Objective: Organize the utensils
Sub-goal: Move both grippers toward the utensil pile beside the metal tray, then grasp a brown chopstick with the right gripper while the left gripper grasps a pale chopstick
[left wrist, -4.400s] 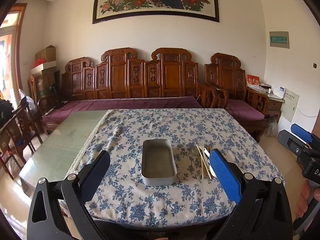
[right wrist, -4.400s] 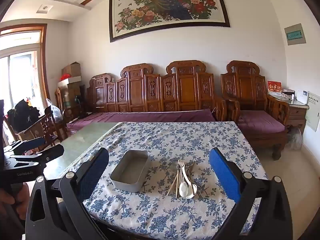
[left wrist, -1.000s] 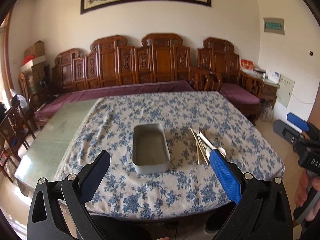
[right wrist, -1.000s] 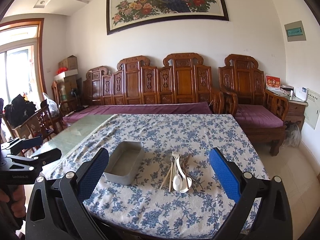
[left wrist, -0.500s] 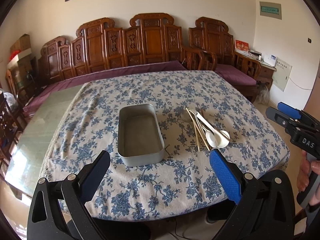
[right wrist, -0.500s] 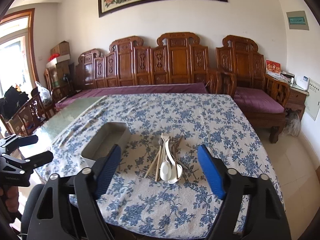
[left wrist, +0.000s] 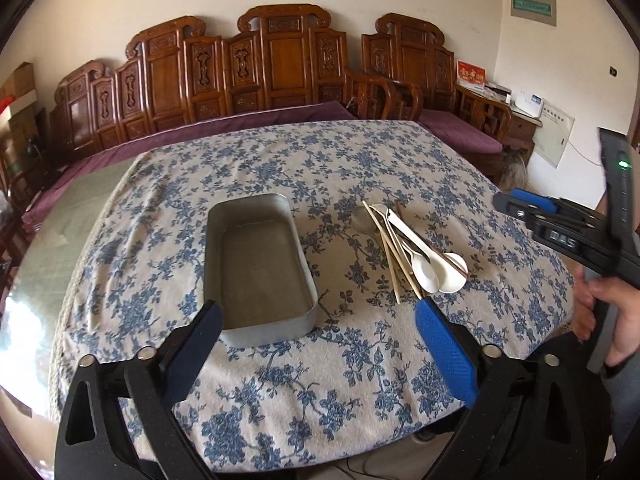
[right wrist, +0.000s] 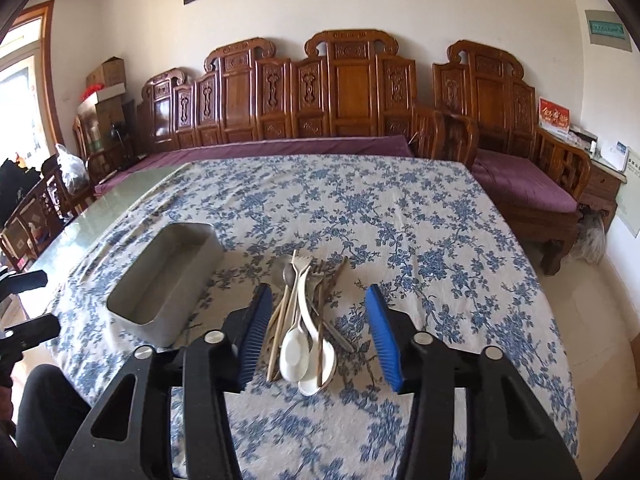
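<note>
The pile of utensils point(right wrist: 304, 320) (white spoons, chopsticks, metal pieces) lies on the bench point(right wrist: 440, 240) just right of the metal tray point(right wrist: 168, 280), between the spread fingers of the right hand-held gripper point(right wrist: 318, 334), which is open and holds nothing. The left hand-held gripper point(left wrist: 320, 356) hangs wide open and empty near the tray's near end.

Left gripper point(left wrist: 318, 334) with jaws spread wide; right gripper point(right wrist: 318, 334) with jaws partly apart, nothing held.
</note>
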`<action>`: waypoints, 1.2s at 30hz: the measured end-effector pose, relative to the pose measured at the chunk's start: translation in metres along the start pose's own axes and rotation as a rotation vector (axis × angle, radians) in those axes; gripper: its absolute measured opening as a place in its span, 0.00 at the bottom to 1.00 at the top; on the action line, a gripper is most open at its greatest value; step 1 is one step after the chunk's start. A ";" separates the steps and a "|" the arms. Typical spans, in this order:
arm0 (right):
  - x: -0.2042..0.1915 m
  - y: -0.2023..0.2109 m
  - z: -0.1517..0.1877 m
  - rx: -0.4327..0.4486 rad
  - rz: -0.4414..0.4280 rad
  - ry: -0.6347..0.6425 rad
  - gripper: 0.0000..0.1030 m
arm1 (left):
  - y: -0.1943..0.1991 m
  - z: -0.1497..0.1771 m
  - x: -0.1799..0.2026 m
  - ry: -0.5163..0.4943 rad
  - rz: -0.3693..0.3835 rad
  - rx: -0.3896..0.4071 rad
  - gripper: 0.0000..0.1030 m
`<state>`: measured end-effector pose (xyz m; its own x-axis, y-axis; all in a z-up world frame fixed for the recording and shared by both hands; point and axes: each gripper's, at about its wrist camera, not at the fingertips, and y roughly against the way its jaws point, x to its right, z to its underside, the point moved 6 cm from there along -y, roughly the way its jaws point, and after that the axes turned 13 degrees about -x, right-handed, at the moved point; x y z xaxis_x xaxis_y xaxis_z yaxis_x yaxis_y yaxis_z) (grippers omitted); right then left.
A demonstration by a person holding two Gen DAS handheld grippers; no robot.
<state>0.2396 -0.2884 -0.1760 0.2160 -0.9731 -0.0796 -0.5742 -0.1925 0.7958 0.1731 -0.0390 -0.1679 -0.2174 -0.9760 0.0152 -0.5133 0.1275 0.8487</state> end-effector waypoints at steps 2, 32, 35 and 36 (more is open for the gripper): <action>0.004 -0.018 -0.003 -0.028 -0.012 0.001 0.40 | -0.007 -0.003 0.002 -0.006 0.007 -0.008 0.82; 0.016 -0.150 0.011 -0.285 -0.165 -0.050 0.11 | -0.084 -0.011 0.031 -0.011 0.054 -0.112 0.76; 0.015 -0.150 0.012 -0.291 -0.170 -0.043 0.07 | -0.092 -0.015 0.034 -0.019 0.054 -0.126 0.76; 0.016 -0.148 0.013 -0.290 -0.175 -0.042 0.07 | -0.094 -0.016 0.036 -0.022 0.054 -0.130 0.76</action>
<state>0.3179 -0.2769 -0.3030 0.2551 -0.9339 -0.2504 -0.2814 -0.3194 0.9049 0.2275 -0.0888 -0.2388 -0.2607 -0.9640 0.0518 -0.3891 0.1540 0.9082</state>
